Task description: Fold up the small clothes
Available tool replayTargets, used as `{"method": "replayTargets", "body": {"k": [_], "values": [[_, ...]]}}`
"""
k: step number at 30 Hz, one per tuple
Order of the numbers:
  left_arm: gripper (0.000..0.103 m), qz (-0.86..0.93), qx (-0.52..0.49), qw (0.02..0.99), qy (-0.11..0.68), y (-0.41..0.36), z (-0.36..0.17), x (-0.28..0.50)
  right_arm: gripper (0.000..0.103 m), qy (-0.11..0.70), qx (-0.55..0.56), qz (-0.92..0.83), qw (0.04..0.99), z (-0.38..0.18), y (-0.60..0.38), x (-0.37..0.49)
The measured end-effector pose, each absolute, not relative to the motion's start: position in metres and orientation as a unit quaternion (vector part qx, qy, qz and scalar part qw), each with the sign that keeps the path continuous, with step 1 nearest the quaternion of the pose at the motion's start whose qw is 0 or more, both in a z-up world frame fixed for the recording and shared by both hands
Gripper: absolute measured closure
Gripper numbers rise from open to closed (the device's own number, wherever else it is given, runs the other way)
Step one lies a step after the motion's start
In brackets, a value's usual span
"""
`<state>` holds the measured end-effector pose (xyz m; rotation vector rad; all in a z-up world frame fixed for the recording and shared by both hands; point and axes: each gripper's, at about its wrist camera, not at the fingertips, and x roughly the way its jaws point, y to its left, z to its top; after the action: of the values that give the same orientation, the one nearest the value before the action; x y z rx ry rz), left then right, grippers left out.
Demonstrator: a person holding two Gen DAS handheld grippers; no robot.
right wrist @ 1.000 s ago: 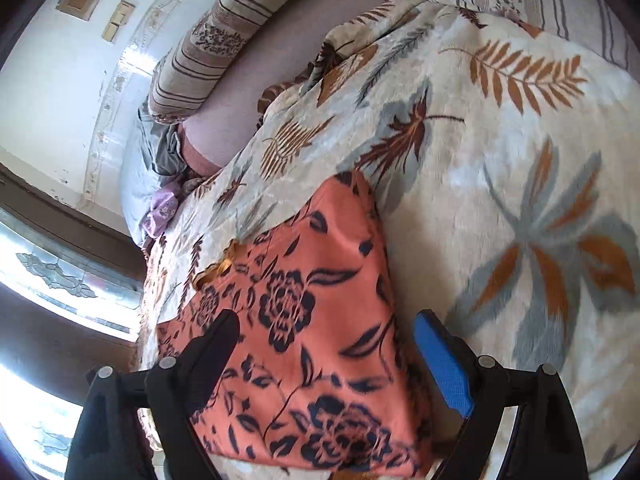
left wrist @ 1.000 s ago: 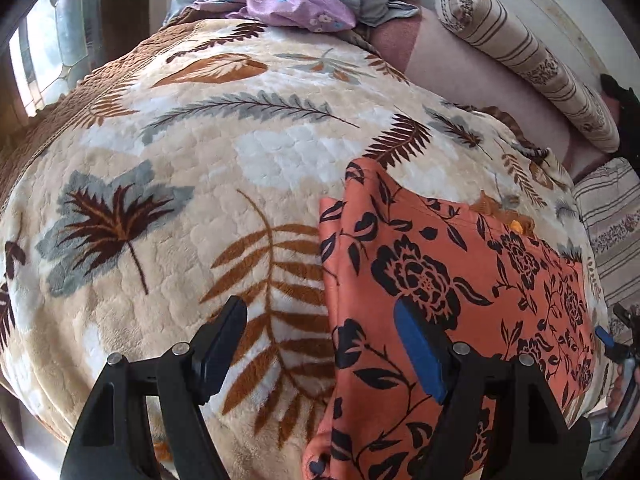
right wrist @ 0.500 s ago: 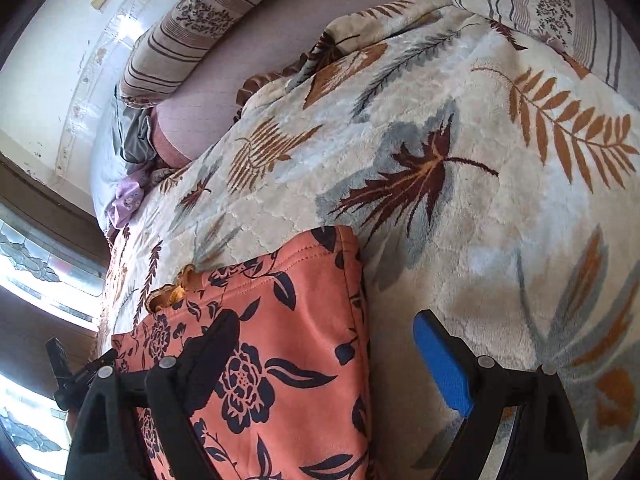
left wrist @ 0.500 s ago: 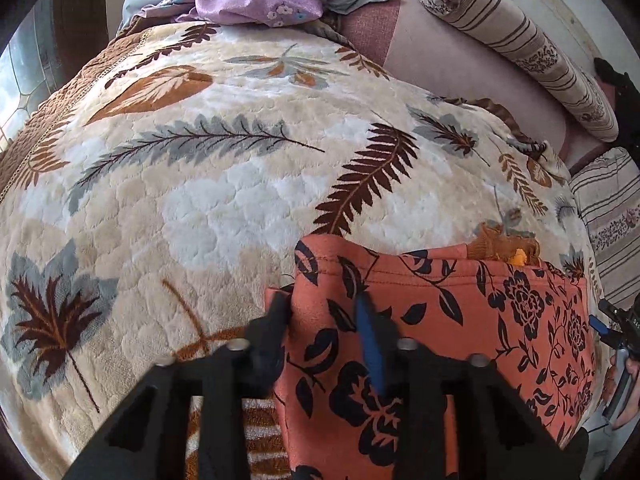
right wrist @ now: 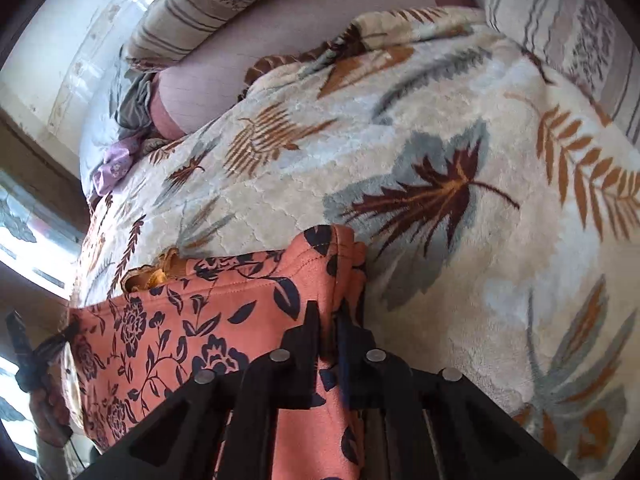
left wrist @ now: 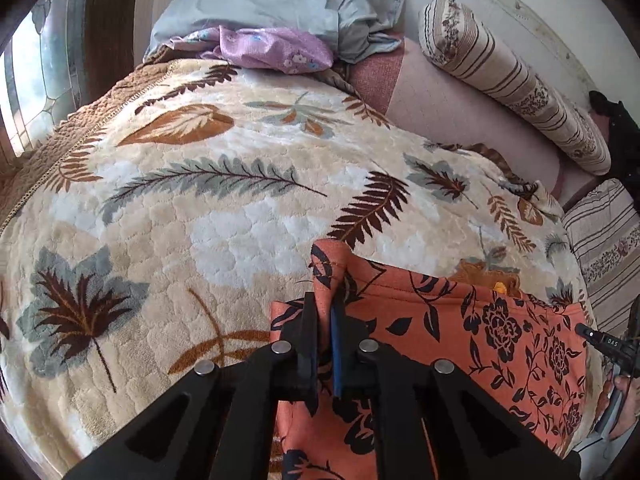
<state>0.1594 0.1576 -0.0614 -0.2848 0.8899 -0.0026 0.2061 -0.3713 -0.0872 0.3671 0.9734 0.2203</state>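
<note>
Two corners pinched, orange floral garment, taut

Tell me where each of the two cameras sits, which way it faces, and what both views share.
Left wrist: on the left gripper, looking along its fingers across the leaf-print blanket toward the pillows; the right gripper shows at the edge.
Right wrist: on the right gripper, facing the same blanket toward the window side; the left gripper shows at the edge.
Shared: the orange floral garment, pinched at opposite corners by both grippers.
</note>
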Motion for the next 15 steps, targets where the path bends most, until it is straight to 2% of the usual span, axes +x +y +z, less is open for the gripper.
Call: {"method": "replayTargets", "body": {"k": [4,8,10,11,12,13,14,15], "values": [[0.098,0.023,-0.138,0.896,0.422,0.161,-0.071,0.152,0.096,0.433,0.136,0.092,0.886,-0.070,-0.365,0.215],[0.095,0.042,-0.133,0.861,0.488,0.164,-0.123,0.182,0.091,0.519,0.197,0.093,0.827,-0.129,-0.373,0.246],[0.092,0.045,-0.130,0.867,0.480,0.162,-0.115,0.180,0.089,0.491,0.216,0.090,0.839,-0.124,-0.379,0.235],[0.084,0.046,-0.130,0.866,0.480,0.162,-0.109,0.177,0.082,0.483,0.221,0.086,0.843,-0.118,-0.381,0.228],[0.063,0.046,-0.130,0.868,0.478,0.161,-0.103,0.173,0.076,0.476,0.221,0.084,0.847,-0.111,-0.383,0.220],[0.051,0.048,-0.125,0.872,0.471,0.160,-0.095,0.166,0.058,0.468,0.219,0.079,0.853,-0.104,-0.385,0.211],[0.050,0.049,-0.118,0.879,0.459,0.158,-0.086,0.157,0.035,0.454,0.221,0.074,0.860,-0.094,-0.386,0.200],[0.049,0.045,-0.111,0.886,0.448,0.155,-0.077,0.145,0.030,0.437,0.225,0.076,0.867,-0.082,-0.387,0.188]]}}
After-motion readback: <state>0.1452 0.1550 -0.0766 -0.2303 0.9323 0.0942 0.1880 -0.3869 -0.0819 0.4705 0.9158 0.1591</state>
